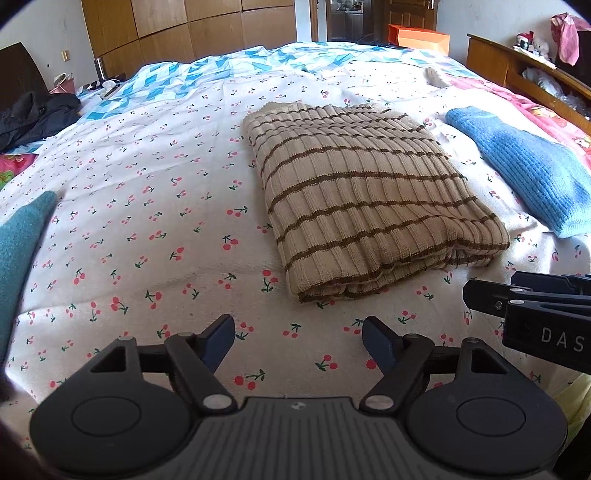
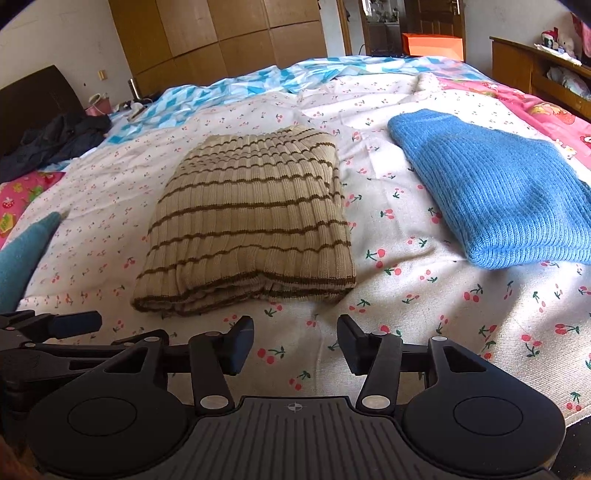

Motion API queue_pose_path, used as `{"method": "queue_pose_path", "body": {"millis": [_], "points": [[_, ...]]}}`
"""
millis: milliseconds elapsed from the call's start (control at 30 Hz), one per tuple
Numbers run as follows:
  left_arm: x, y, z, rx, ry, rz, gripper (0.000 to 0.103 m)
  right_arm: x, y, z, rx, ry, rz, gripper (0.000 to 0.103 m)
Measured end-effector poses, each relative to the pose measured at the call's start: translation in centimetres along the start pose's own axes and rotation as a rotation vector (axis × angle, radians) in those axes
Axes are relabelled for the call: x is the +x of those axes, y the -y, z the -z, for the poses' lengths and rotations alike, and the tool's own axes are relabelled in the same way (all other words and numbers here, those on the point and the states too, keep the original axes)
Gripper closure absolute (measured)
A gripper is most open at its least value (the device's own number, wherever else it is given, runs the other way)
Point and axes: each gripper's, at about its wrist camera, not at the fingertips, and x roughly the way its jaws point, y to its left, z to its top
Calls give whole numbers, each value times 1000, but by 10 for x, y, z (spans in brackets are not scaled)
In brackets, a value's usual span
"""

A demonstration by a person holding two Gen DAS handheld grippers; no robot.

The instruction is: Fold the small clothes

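A beige knit top with brown stripes lies folded into a thick rectangle on the cherry-print sheet. A blue knit garment lies folded to its right. My left gripper hovers just short of the striped top's near edge, open, nothing between its fingers. My right gripper is also open and empty, a little before the same edge. The right gripper's side shows at the right edge of the left wrist view. The left gripper's finger shows at the left of the right wrist view.
A teal cloth lies at the left edge of the bed. Dark clothing sits at the far left. A blue patterned quilt covers the far side. A wooden shelf stands at right, wardrobes behind.
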Motion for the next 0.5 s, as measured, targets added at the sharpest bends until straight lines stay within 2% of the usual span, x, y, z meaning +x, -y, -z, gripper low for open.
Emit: {"method": "queue_pose_path", "body": {"millis": [167,500], "points": [[0,3,0,23,-6,-31,20,0,0,0,-1,5,0,49],[1,2,1,5,-19,-21,18,0,0,1,-2,0,9,39]]}}
